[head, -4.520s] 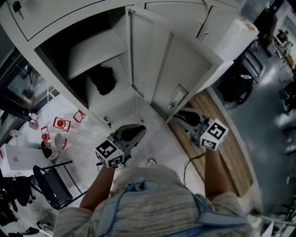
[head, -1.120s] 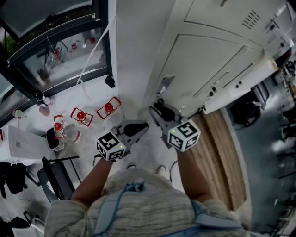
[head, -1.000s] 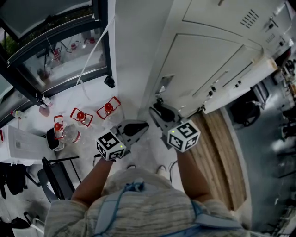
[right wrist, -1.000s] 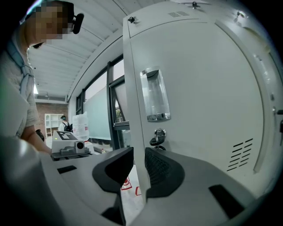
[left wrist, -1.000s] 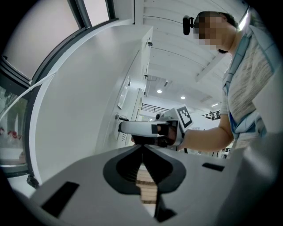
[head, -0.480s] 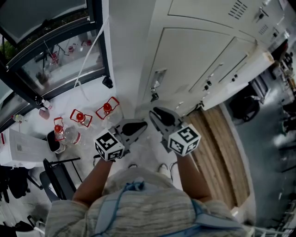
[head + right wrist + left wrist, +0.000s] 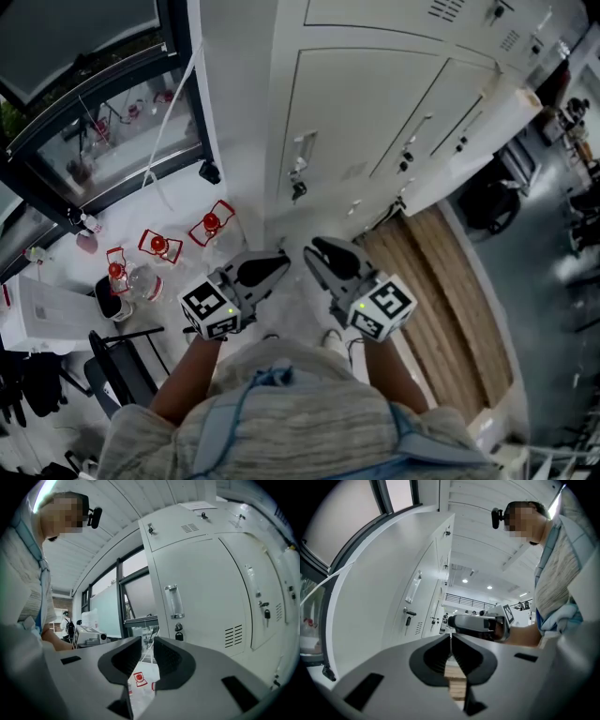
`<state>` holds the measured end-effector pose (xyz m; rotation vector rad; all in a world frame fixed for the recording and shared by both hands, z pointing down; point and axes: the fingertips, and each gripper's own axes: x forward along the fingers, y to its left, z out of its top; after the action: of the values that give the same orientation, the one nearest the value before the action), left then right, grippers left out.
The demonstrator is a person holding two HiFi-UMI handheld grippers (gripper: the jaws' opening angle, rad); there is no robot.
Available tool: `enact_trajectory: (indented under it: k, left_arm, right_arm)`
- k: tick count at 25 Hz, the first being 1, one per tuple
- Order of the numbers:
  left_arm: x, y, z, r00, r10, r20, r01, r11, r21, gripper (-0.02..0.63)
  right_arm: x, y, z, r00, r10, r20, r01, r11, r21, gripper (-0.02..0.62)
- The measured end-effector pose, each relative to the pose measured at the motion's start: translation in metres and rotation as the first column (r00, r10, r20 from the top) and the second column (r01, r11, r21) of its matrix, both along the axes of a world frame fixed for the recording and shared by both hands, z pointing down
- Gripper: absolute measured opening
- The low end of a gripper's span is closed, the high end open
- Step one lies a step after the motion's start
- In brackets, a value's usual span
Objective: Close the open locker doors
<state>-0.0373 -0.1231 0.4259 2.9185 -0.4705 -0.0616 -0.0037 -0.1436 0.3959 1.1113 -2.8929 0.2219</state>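
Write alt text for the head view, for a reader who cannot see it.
Seen from above, a person holds the left gripper and right gripper side by side, empty, before white locker doors that all look shut. Red-and-white objects sit on the pale floor at left below a dark-framed window; wooden flooring runs at right.

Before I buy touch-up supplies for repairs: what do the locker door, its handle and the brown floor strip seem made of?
Locker door: probably painted sheet metal, smooth off-white, with punched vent slots. Handle: glossy, perhaps chrome or clear plastic; can't tell. Floor strip: brown planks with grain lines, wood or laminate.
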Motion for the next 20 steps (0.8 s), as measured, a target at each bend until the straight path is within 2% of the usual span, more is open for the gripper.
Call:
enact_trajectory:
  k: [12,13,14,15,20]
  left_arm:
    - [0.014,0.031,-0.033,0.998,0.061,-0.022,-0.059,0.995,0.083,0.003]
    - [0.016,0.032,-0.036,0.998,0.06,-0.034,-0.057,0.995,0.08,0.003]
    - [0.016,0.034,-0.038,0.997,0.062,-0.039,-0.059,0.995,0.079,0.003]
    - [0.017,0.035,-0.037,0.997,0.067,-0.036,-0.064,0.995,0.081,0.003]
    - [0.02,0.041,-0.03,0.995,0.102,-0.001,-0.101,0.991,0.091,0.003]
  right_arm:
    - [0.003,0.042,-0.003,0.998,-0.002,0.059,0.002,1.0,0.004,0.08]
    - [0.003,0.044,-0.003,0.998,0.003,0.06,-0.004,1.0,0.004,0.069]
    - [0.004,0.046,-0.004,0.998,0.009,0.066,-0.009,1.0,0.003,0.015]
    - [0.004,0.047,-0.004,0.997,0.012,0.072,-0.012,1.0,0.001,0.003]
    - [0.0,0.055,-0.003,0.998,0.009,0.07,-0.009,1.0,0.001,0.003]
